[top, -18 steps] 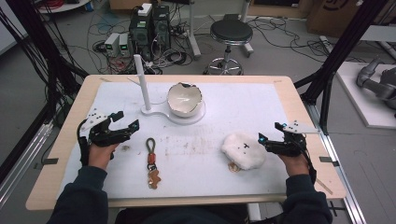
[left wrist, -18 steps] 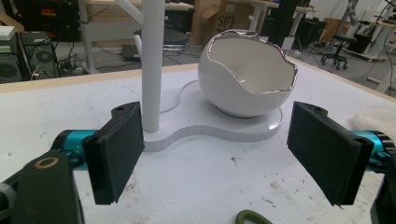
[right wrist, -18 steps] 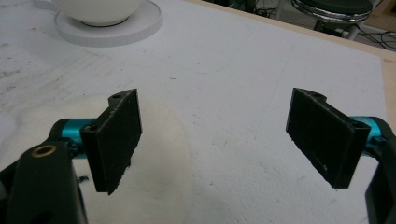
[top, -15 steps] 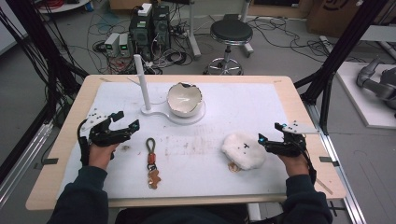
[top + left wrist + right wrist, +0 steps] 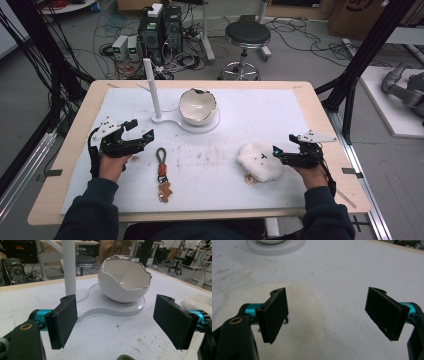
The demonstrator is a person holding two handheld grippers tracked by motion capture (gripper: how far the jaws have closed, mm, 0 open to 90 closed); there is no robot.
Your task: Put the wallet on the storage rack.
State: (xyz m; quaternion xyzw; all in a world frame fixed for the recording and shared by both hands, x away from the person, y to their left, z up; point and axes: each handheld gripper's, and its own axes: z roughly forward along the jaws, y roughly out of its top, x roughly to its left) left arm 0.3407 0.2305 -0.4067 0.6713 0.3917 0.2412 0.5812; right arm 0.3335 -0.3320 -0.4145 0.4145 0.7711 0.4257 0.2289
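A: Start at the nine o'clock side of the table [image 5: 320, 107]. What is the left gripper [image 5: 140, 131] doing?

B: It sits low over the white mat [image 5: 260, 115], held in the person's left hand [image 5: 111, 165]. Its jaws stand wide apart with nothing between them. In the left gripper view they frame bare mat, and the egg-shaped bowl [image 5: 125, 277] stands ahead at about twelve o'clock.

A: And next to that gripper?

B: A keychain [image 5: 162, 172] lies flat on the mat at about four o'clock from the jaws, near them but not touching. Its dark loop points toward the far edge, the small brown charm toward the person.

A: The middle?

B: A white stand [image 5: 172, 120] with an upright post [image 5: 151, 87] at its nine o'clock end; the bowl rests on its round end, upright, jagged rim up.

A: Then the three o'clock side?

B: A white fluffy plush [image 5: 260, 160] lies on the mat, a small brown piece showing at its near edge. The right gripper [image 5: 281, 156] points at it from three o'clock, its tips just beside it. The right gripper view shows the jaws spread wide, the plush [image 5: 287, 322] under and behind one jaw; whether that jaw touches it I cannot tell. Nothing is clamped.
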